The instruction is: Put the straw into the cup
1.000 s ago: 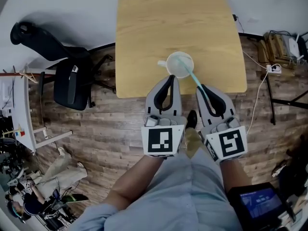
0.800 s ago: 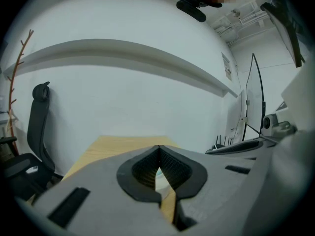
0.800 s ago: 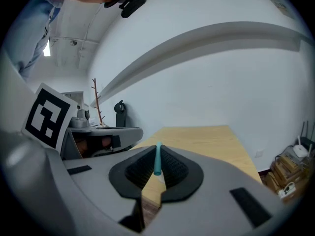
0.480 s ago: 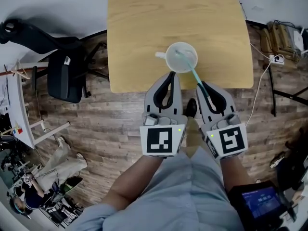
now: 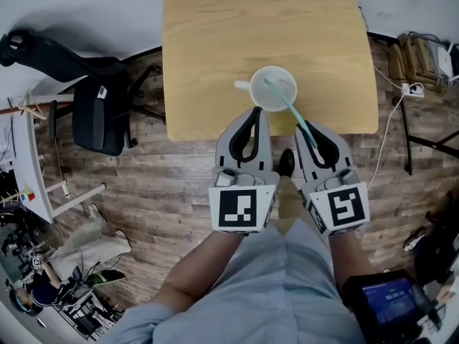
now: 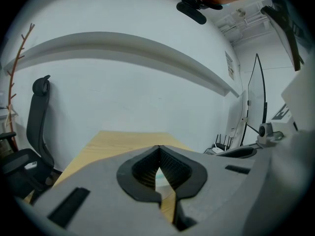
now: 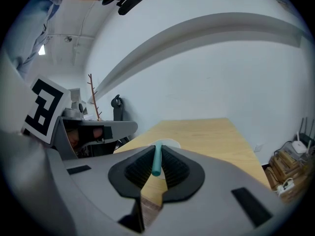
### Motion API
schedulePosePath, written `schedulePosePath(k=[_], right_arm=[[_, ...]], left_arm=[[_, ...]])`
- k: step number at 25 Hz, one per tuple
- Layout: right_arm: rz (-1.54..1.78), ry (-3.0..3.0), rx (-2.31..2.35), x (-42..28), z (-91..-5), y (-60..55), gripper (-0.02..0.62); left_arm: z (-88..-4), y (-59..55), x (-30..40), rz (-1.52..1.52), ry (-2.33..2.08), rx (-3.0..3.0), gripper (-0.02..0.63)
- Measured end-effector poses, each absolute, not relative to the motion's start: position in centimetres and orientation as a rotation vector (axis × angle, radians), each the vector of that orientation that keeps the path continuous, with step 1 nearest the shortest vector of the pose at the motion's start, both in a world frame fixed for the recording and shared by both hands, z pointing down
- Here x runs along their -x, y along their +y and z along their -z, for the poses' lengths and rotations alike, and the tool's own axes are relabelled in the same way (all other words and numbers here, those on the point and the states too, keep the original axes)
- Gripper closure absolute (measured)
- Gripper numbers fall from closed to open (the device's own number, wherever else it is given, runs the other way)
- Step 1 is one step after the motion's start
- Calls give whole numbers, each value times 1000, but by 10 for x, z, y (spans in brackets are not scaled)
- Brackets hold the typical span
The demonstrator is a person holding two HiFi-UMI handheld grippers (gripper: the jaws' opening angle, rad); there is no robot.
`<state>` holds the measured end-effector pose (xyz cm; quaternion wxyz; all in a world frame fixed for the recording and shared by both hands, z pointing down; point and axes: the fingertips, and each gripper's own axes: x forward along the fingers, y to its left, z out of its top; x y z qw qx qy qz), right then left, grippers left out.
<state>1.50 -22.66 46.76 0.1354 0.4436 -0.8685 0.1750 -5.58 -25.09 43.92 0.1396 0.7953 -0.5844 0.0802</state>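
A white cup [image 5: 272,88] with a small handle stands near the front edge of the wooden table [image 5: 215,34]. A teal straw [image 5: 290,110] slants from inside the cup back to my right gripper [image 5: 309,129], which is shut on its near end. In the right gripper view the straw [image 7: 157,159] runs between the pads toward the cup's rim [image 7: 170,143]. My left gripper [image 5: 254,113] is shut with nothing in it, its tips just in front of the cup. The left gripper view shows its tips [image 6: 158,147] touching, with a pale sliver of the cup behind them.
A black office chair [image 5: 100,113] stands left of the table on the wood floor. Cables, a power strip [image 5: 409,100] and boxes lie to the right. A white wall [image 7: 206,73] rises behind the table. The table's far half holds nothing.
The head view has shifted a little, so the table sits lower in the frame. The straw stays slanted from the right gripper into the cup; both grippers remain shut.
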Motion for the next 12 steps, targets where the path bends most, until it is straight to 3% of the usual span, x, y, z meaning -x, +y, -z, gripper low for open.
schedulePosePath(k=[12], right_arm=[[-489,-2527,-1354,-31,-449,-223,531]], left_arm=[[-418,-241,43,-209,-1680,-2353,614]])
